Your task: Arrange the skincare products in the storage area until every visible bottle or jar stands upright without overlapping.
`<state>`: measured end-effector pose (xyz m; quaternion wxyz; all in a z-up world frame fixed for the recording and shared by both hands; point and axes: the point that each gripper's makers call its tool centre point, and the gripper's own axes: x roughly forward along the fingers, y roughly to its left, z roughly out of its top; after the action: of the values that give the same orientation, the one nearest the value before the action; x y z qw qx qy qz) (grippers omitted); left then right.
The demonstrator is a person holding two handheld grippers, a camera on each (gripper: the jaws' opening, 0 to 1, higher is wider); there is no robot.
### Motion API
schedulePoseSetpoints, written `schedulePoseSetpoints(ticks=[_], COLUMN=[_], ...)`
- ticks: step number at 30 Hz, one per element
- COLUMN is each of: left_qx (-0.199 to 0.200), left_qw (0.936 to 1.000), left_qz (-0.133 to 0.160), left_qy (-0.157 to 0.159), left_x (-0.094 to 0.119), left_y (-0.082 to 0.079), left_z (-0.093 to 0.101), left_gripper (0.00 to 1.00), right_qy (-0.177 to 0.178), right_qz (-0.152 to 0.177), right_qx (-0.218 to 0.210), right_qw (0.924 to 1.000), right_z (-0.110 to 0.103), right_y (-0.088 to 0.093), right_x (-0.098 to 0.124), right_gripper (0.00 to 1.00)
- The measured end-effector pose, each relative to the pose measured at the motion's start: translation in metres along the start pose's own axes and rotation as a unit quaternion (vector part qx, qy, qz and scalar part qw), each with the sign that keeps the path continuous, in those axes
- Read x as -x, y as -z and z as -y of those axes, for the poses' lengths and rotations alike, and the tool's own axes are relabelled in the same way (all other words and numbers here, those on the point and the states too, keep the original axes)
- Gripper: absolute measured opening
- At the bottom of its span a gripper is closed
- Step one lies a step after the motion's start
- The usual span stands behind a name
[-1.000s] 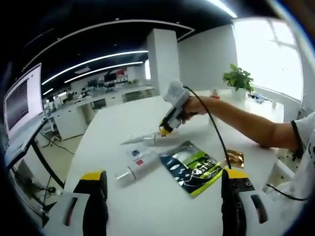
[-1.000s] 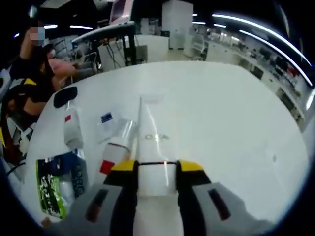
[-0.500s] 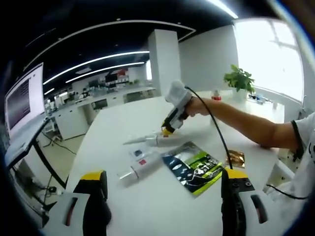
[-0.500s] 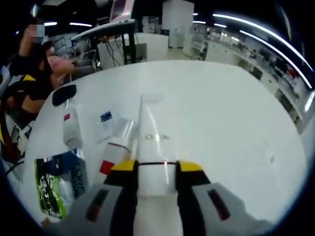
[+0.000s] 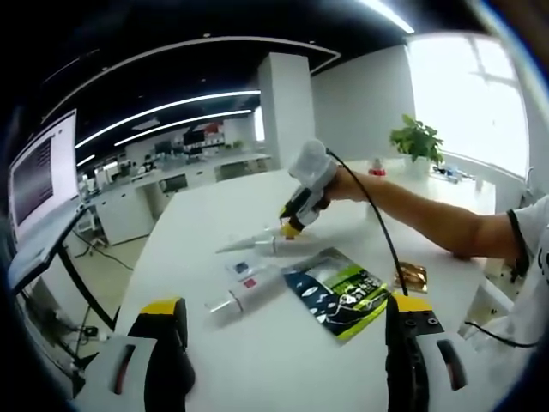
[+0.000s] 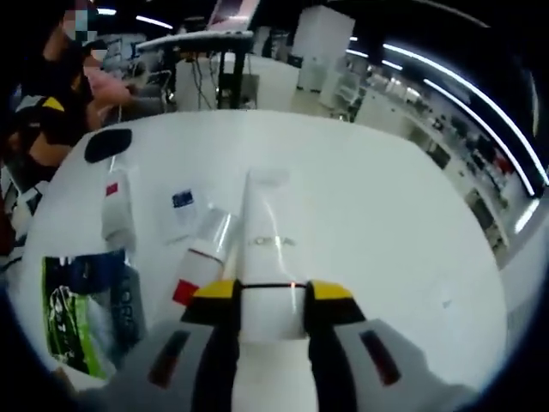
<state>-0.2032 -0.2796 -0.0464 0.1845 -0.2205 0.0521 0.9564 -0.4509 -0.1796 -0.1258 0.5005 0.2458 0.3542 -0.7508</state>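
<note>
On the white table (image 5: 214,215) my right gripper (image 5: 294,225) is shut on the thick end of a white tube (image 5: 250,245), whose thin end points away across the table. In the right gripper view the same tube (image 6: 268,245) runs straight out from between my right gripper (image 6: 273,293) and its yellow-tipped jaws. A second white tube with a red label (image 5: 237,296) (image 6: 117,210) lies flat nearby. My left gripper (image 5: 287,309) hangs open over the near table, holding nothing.
A green and black packet (image 5: 338,296) (image 6: 81,300), a small blue-labelled sachet (image 5: 238,268) (image 6: 180,209), a clear red-ended sachet (image 6: 202,256) and a gold sachet (image 5: 410,276) lie flat. A person's arm (image 5: 429,215) reaches in from the right. A potted plant (image 5: 418,137) stands far back.
My right gripper has risen a little with the white tube still in it, and its view has tilted. The left gripper has stayed where it was, open.
</note>
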Motion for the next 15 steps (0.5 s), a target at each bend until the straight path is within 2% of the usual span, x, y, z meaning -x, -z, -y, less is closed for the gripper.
schedulePoseSetpoints(ticks=[1,5,7,9,15], left_qx=[0.000,0.001,0.002,0.002,0.003], left_qw=[1.0000,1.0000,1.0000,1.0000,1.0000], left_qz=[0.000,0.001,0.001,0.001,0.001], left_qy=[0.000,-0.001,-0.002,-0.002,-0.003], left_x=[0.000,0.001,0.001,0.001,0.001], left_y=[0.000,0.000,0.001,0.001,0.002], left_z=[0.000,-0.001,-0.001,-0.001,-0.003], left_gripper=[0.98,0.98,0.98,0.98,0.98], right_qy=[0.001,0.034,0.041,0.053,0.079], right_qz=[-0.001,-0.010,-0.018,-0.019,-0.026], right_qx=[0.003,0.071,0.087,0.108,0.148], right_qw=[1.0000,0.9968,0.9952,0.9925,0.9854], right_z=[0.001,-0.001,0.005,-0.002,0.000], right_y=[-0.001,-0.003,-0.006,-0.006,-0.017], right_x=[0.000,0.005,0.003,0.008,0.010], right_gripper=[0.28,0.28,0.29,0.29,0.29])
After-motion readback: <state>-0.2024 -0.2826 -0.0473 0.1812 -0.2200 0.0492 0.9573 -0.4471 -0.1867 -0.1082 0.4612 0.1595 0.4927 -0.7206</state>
